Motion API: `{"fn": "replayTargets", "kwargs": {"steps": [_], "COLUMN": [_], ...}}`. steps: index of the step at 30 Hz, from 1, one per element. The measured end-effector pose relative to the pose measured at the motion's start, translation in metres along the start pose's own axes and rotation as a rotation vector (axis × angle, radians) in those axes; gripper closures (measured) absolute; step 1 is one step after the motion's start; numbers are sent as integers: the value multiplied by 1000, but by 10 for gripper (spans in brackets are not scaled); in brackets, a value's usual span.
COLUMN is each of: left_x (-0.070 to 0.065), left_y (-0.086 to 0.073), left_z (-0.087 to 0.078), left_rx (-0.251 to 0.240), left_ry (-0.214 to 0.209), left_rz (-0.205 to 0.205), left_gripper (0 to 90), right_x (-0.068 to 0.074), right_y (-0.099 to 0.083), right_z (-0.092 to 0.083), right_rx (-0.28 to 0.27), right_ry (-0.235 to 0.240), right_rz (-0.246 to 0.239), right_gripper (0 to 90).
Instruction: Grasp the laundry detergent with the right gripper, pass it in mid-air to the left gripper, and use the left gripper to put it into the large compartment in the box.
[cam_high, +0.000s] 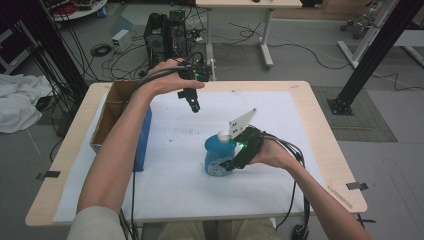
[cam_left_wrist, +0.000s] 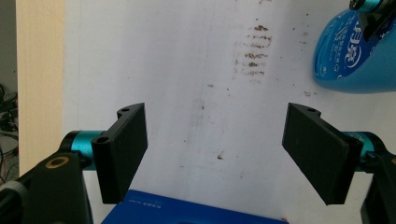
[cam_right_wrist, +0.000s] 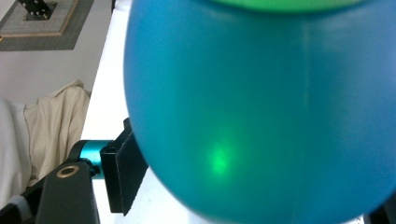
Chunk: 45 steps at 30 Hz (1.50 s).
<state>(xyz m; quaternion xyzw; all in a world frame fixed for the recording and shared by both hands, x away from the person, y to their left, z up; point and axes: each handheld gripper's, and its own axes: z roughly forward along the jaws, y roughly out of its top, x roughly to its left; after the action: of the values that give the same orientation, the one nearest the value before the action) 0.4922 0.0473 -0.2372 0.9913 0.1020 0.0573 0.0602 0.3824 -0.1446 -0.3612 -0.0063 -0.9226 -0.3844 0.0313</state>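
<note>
On the white sheet (cam_high: 280, 135) covering the table, a blue bottle (cam_high: 218, 156) with a pale cap stands upright near the middle. The right gripper (cam_high: 234, 161) is up against its side, jaws around the bottle's belly, though I honestly can't tell if the pads are pressing on it. From the right gripper view it's pretty much all blue plastic with a green glow on it. The left gripper (cam_high: 194, 106) hangs over the far part of the sheet, well apart from the bottle, jaws spread wide with nothing between them. Off to the left there's a cardboard box (cam_high: 114, 111).
</note>
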Motion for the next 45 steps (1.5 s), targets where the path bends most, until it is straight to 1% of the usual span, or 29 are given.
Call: {"fn": "replayTargets", "kwargs": {"steps": [1, 3, 4, 10, 11, 12, 13, 15, 16, 18, 20, 21, 22, 24, 25, 26, 28, 29, 31, 32, 33, 35, 36, 38, 42, 43, 44, 45], "left_x": [-1, -1, -1, -1, -1, -1, -1, -1, -1, -2, -2, -2, -2, -1, -2, -2, -3, -3, -3, -3, -3, -3, -4, -4, -4, -4, -4, -4], "left_y": [1, 1, 1, 1, 1, 1, 1, 1, 1, 1, 1, 1, 1, 1, 1, 1, 1, 1, 1, 2, 2, 2, 2, 2, 1, 2, 1, 2], "left_z": [0, 0, 0, 0, 0, 0, 0, 0, 0, 0, 0, -1, -1, 0, -1, -1, -1, -1, -1, -1, -1, -1, -1, -1, -2, -2, -2, -2], "left_rx": [3, 3, 3, 1, 3, 3, 3, 2, 2, -1, 2, -1, 0, 3, 1, 1, 0, 0, -1, -4, -3, -7, -7, -5, -10, -5, -8, -4], "left_ry": [3, 3, 0, -1, 3, 1, 1, 2, 1, 4, 3, 4, 4, -2, 4, 3, 1, 1, 2, 5, 5, 7, 7, 6, 9, 6, 9, 6], "left_rz": [6, 6, 7, 5, 6, 5, 5, 5, 5, 6, 7, 6, 7, 7, 9, 9, 8, 8, 7, 8, 9, 8, 8, 9, 8, 9, 9, 10], "left_gripper": [225, 225, 225, 225, 226, 225, 225, 225, 225, 225, 225, 225, 225, 226, 225, 225, 225, 225, 225, 225, 225, 225, 225, 225, 225, 225, 225, 225], "right_x": [1, 0, 0, 0, 0, 0, 0, 0, 0, 0, 0, -1, -1, -1, 0, -1, 0, -1, -1, -1, -1, 0, -2, -2, -2, -3, -2, -3], "right_y": [1, 1, -1, -3, -3, -1, -2, -3, -1, -2, -4, -3, -4, -4, -3, -4, -3, -5, -6, -5, -6, -4, -7, -7, -8, -9, -8, -9], "right_z": [-1, -1, 0, 1, 2, 0, 0, 1, 0, 1, 0, 1, 0, 1, 2, 1, 1, 2, 2, 1, 2, 0, 2, 2, 1, 2, 2, 2], "right_rx": [0, -3, -5, -15, -15, -3, -6, -23, -4, -7, -36, -25, -38, -34, -14, -33, -23, -37, -40, -30, -40, -36, -45, -47, -45, -44, -48, -44], "right_ry": [4, 6, -1, 1, 1, 0, -6, 2, -1, -4, -1, 3, -2, 0, 1, 1, 2, -4, -5, -1, -6, -1, -7, -13, -13, -22, -16, -21], "right_rz": [6, -3, 7, 9, 4, 13, 5, 8, 5, 11, 1, 6, 2, 2, 5, 2, 8, 1, 10, 2, 9, 0, 2, 2, 3, 8, 5, 7], "right_gripper": [235, 239, 240, 259, 270, 271, 274, 280, 290, 297, 315, 316, 317, 317, 318, 320, 327, 329, 340, 346, 352, 369, 375, 385, 410, 414, 414, 414]}}
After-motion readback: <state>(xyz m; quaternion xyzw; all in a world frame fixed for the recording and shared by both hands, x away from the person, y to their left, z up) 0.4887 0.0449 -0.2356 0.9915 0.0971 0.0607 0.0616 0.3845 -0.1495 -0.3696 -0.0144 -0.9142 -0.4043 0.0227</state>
